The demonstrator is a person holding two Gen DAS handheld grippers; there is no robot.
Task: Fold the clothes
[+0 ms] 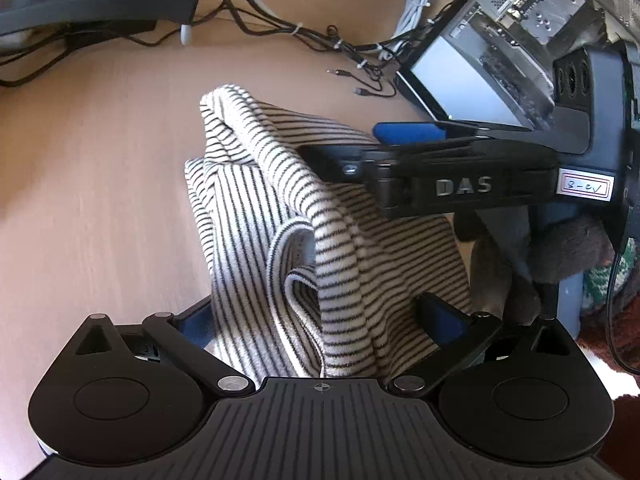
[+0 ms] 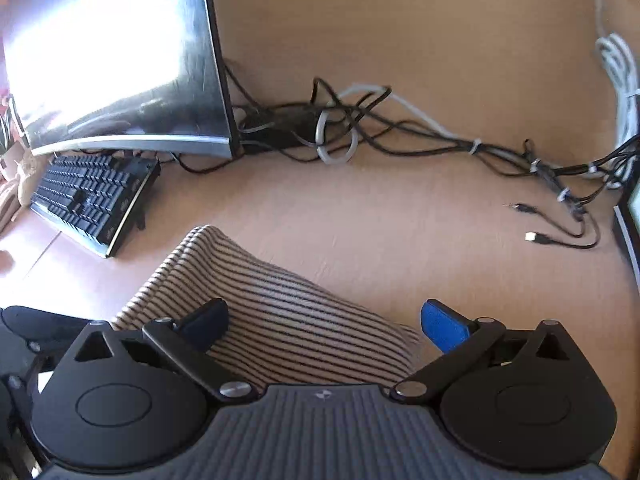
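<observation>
Left wrist view, nine o'clock: bare stretch of light wooden table (image 1: 100,200). At ten o'clock, foot of a black monitor stand (image 1: 120,4), with a tangle of black and white cables (image 1: 288,28) trailing off towards one o'clock. Dead centre: white knitted garment with thin black stripes (image 1: 256,208), lying bunched and creased on the table, ribbed cuff curled up at its middle. Left gripper (image 1: 320,316) at six o'clock, spread wide, blue pads either side of the cloth's near end, not pinching it. At three o'clock, right gripper (image 1: 344,146), reaching in over the garment's top fold. At one o'clock, open black computer case (image 1: 576,92); inside it, circuit boards and grey metal parts.

Right wrist view, ten o'clock: curved glossy monitor (image 2: 112,52), black keyboard (image 2: 88,196) below it at nine. Right gripper at six o'clock, likewise spread wide, the striped cloth heaped between and under its fingers, ungripped.
</observation>
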